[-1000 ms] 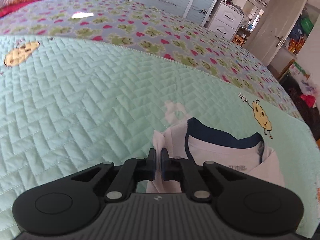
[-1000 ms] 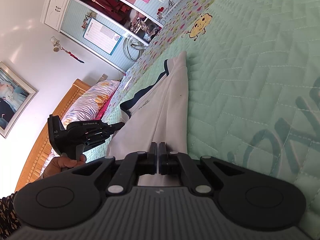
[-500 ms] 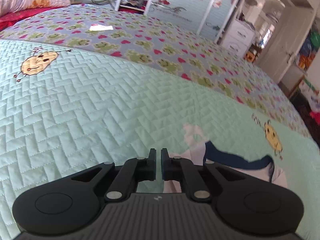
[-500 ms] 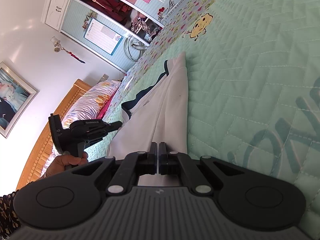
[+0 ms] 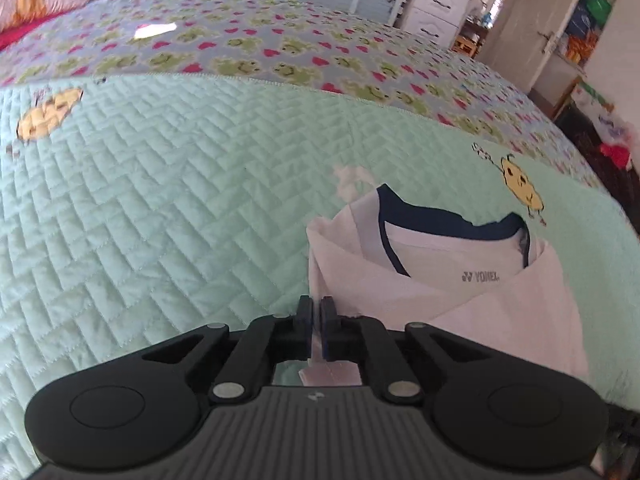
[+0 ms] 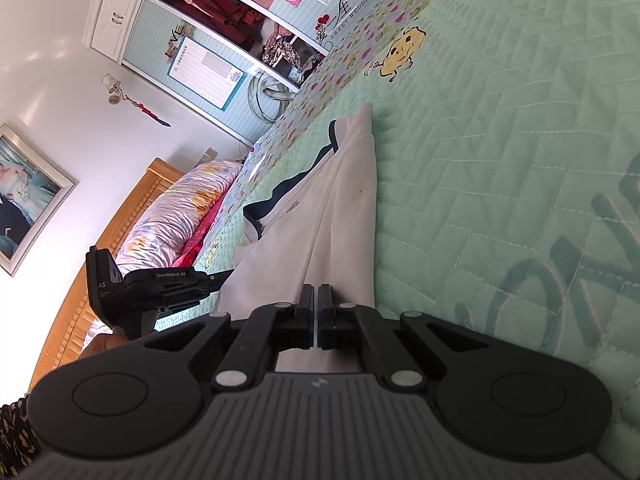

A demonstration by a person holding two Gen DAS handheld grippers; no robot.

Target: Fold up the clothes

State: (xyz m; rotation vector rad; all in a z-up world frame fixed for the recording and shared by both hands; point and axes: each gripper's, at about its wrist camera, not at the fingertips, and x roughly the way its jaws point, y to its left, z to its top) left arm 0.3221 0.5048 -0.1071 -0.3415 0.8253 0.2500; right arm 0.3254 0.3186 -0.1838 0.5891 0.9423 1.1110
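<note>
Fig.: two wrist views over a bed, near to far. Lower centre of each frame: left gripper [image 5: 316, 312] with jaws pinched on the near left edge of the white shirt [image 5: 460, 292]; right gripper [image 6: 318, 304] clenched on the shirt's near hem, cloth running up betw. its fingers. The shirt, white w/ navy collar [image 5: 448, 220] and a small printed logo, lies part-folded on the mint quilted bedspread [image 5: 160, 200], right of centre in the left view, mid-frame in the right view.

Handling (judged): light, limp knit; no stiffness, so it sags and drags on the quilt; likely slips from a shallow pinch. Best hold: edges/corners at hem and side fold, both layers together, not the mid-panel.

Further off: frog-print sheet [image 5: 240, 56], pillow [image 6: 168, 216], wardrobe [image 6: 224, 40].

Hard to tell: sleeves tucked under, layer count at each pinch unclear; hem hidden behind gripper bodies; left hand mostly cut off; far room blurred.
</note>
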